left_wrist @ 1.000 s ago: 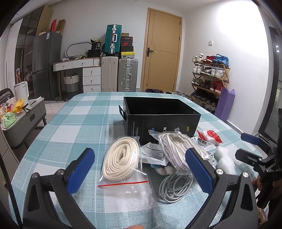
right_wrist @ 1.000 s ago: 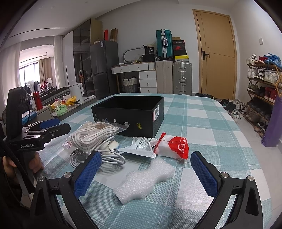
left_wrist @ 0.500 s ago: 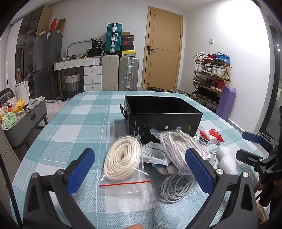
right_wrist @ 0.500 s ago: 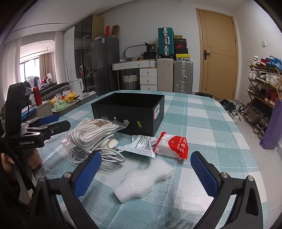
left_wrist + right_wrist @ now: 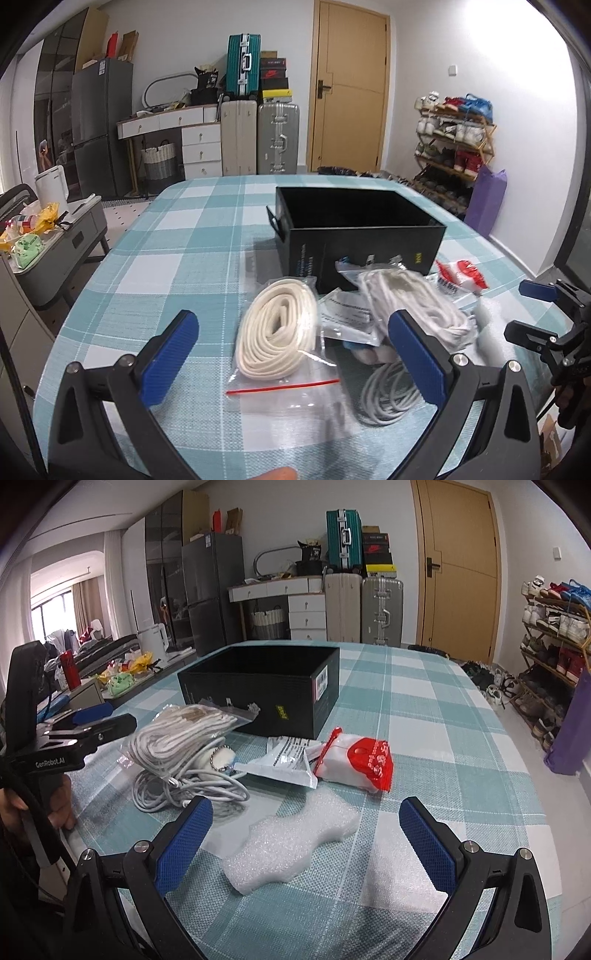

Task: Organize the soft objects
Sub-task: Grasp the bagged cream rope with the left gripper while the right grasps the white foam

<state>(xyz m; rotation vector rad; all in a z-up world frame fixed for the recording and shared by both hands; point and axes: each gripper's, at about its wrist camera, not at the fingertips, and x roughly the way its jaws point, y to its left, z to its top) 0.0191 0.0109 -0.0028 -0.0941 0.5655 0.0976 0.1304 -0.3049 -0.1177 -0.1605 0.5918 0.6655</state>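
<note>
My left gripper (image 5: 293, 354) is open and hovers over the near table edge, just short of a zip bag with a coiled white strap (image 5: 277, 332). To its right lie a bag of white cord (image 5: 406, 302) and a loose grey cable coil (image 5: 388, 391). An open black box (image 5: 354, 229) stands behind them. My right gripper (image 5: 306, 838) is open with nothing between its fingers, above a white foam sheet (image 5: 295, 845). Beyond the foam sheet lie a red-and-white packet (image 5: 358, 764), a flat white pouch (image 5: 284, 764) and the bag of cord (image 5: 177, 734).
The table has a teal checked cloth (image 5: 177, 266). The black box (image 5: 258, 694) appears empty. In the right wrist view the left gripper (image 5: 92, 720) and a hand are at the far left edge. Suitcases, drawers, a shoe rack and a door are beyond the table.
Both views have shifted only slightly, the left one a little leftward. Nothing on the table has moved and both grippers remain open.
</note>
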